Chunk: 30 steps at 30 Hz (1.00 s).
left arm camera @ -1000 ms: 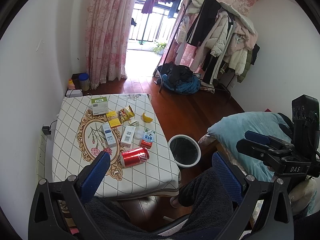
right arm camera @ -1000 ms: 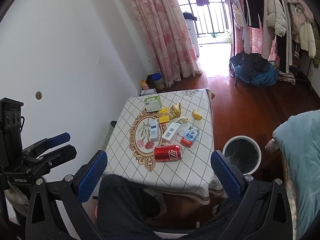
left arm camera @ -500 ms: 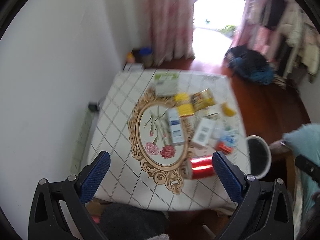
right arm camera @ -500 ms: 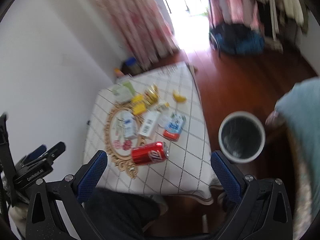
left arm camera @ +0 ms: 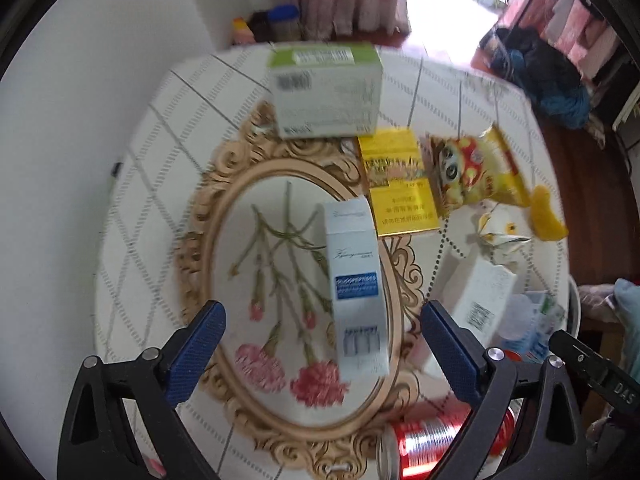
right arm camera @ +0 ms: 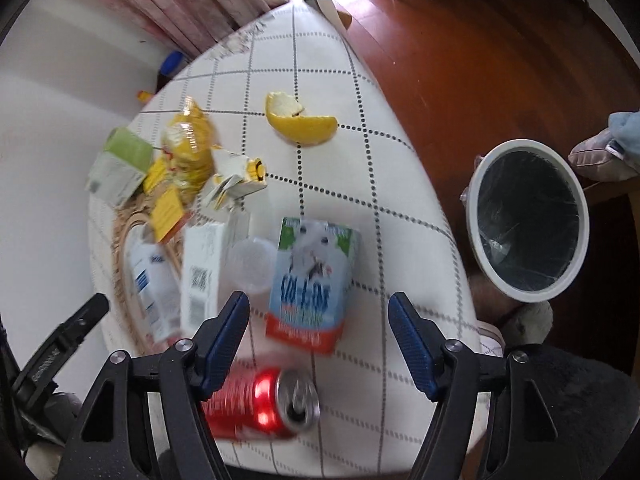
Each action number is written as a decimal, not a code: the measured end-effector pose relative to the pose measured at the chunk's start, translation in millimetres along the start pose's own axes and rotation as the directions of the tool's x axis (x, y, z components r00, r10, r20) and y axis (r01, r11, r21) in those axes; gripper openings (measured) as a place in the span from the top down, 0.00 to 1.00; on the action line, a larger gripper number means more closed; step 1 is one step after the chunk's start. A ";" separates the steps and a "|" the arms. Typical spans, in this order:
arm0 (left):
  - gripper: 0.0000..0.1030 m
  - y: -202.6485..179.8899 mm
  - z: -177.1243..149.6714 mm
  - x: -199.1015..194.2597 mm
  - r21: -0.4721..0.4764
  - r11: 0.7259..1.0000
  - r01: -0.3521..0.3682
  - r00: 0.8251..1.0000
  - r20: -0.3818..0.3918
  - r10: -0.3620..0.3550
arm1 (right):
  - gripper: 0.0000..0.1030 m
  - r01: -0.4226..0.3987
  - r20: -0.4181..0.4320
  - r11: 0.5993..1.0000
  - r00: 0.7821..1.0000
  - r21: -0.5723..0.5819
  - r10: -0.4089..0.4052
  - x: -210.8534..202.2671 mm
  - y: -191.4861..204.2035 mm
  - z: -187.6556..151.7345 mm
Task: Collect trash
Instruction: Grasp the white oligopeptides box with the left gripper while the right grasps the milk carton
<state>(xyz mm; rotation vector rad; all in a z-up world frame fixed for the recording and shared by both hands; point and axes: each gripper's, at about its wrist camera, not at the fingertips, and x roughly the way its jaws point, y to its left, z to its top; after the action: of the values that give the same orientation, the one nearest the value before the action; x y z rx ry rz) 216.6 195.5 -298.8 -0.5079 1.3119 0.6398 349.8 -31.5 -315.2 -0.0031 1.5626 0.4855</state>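
Note:
Trash lies on a small table with a white checked cloth (right arm camera: 360, 92). My left gripper (left arm camera: 320, 344) is open and empty above a white and blue carton (left arm camera: 356, 292). Beyond it lie a green-topped box (left arm camera: 326, 88), a yellow pack (left arm camera: 398, 184) and a yellow snack bag (left arm camera: 476, 172). My right gripper (right arm camera: 318, 336) is open and empty over a milk carton (right arm camera: 310, 280), with a red can (right arm camera: 260, 404) just below it. An orange peel (right arm camera: 300, 122) lies further back. The white trash bin (right arm camera: 528, 220) stands on the floor to the right.
A white barcode box (right arm camera: 202, 268) and a clear plastic lid (right arm camera: 252, 264) lie left of the milk carton. A crumpled small carton (right arm camera: 234, 178) is behind them. Wall to the left, wooden floor (right arm camera: 480, 40) to the right, clothes pile (left arm camera: 544, 76) beyond.
Both grippers have dropped from high above the knees to close over the table. The left one now hangs over the white and blue carton, the right one over the milk carton and can.

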 end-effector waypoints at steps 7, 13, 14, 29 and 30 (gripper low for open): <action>0.34 -8.9 6.8 37.9 0.015 1.000 0.008 0.998 -0.069 -0.007 | 0.29 0.024 -0.077 0.999 0.997 -0.027 -0.026 41.2 19.6 7.4; 0.69 -5.0 -5.9 43.3 0.029 0.999 0.015 0.997 -0.071 -0.013 | 0.47 0.074 -0.104 0.991 0.991 -0.112 -0.085 50.4 26.8 -1.1; 0.69 -3.4 -12.3 41.1 0.038 0.999 0.009 0.998 -0.069 -0.006 | 0.47 0.087 -0.107 0.987 0.989 -0.132 -0.101 49.3 25.2 -3.8; 0.69 15.7 -82.4 25.9 0.062 0.998 -0.025 0.998 -0.049 0.028 | 0.21 0.086 -0.135 0.975 0.984 -0.204 -0.115 29.7 -3.7 -32.1; 0.69 15.1 -86.2 28.0 0.058 0.998 -0.024 0.999 -0.048 0.027 | 0.21 0.091 -0.118 0.977 0.986 -0.191 -0.114 25.2 -5.8 -32.4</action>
<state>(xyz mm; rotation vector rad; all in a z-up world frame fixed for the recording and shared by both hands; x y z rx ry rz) 148.1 152.6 -342.7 -0.4630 1.3803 0.6123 319.0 -39.1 -341.9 -0.2611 1.6290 0.5558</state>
